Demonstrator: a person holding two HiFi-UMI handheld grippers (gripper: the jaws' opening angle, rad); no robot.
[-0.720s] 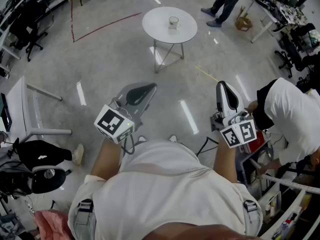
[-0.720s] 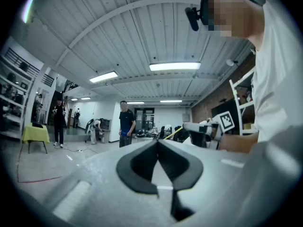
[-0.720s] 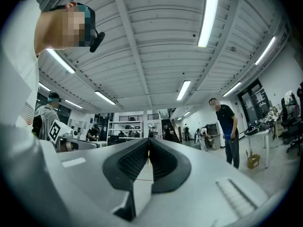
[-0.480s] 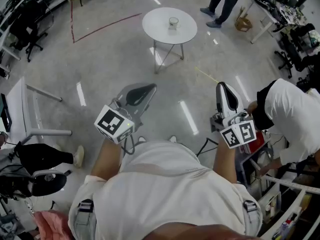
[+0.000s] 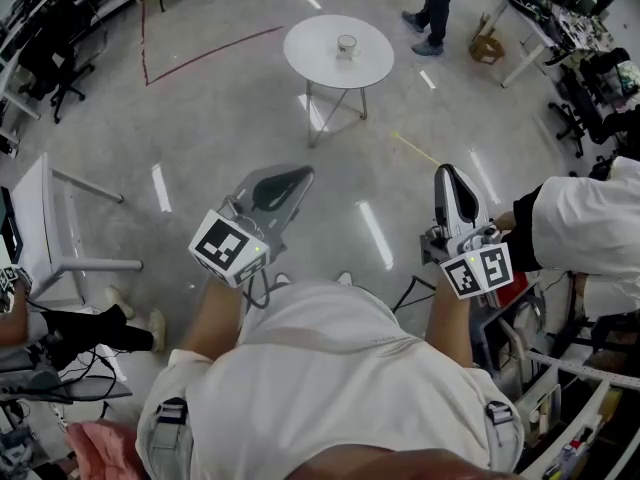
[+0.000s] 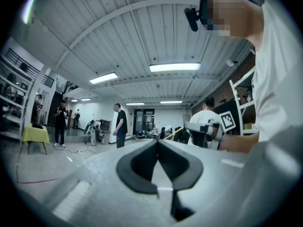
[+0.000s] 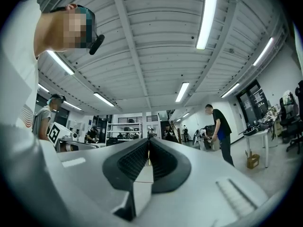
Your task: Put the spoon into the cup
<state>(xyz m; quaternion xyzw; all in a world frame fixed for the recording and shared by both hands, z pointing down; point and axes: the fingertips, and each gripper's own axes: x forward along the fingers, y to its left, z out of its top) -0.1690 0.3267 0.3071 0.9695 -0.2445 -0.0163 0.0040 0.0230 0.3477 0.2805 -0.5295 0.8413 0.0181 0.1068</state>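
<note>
A small glass cup (image 5: pixel 347 43) stands on a round white table (image 5: pixel 315 53) far ahead across the floor. No spoon shows in any view. I hold both grippers close to my body, well short of the table. My left gripper (image 5: pixel 290 176) points forward, and in the left gripper view its tips (image 6: pixel 157 141) meet with nothing between them. My right gripper (image 5: pixel 447 172) tilts slightly up. In the right gripper view its ribbed pads (image 7: pixel 134 160) are pressed together and hold nothing.
Grey polished floor lies between me and the table. A person in a white shirt (image 5: pixel 590 223) bends by shelving at the right. A person's legs (image 5: pixel 436 3) stand beyond the table. A white desk (image 5: pixel 40 218) and office chairs are at the left.
Both grippers have stayed in place. The person at the right has leaned further out of view, the one beyond the table has stepped back, and the chair at the lower left has shifted.
</note>
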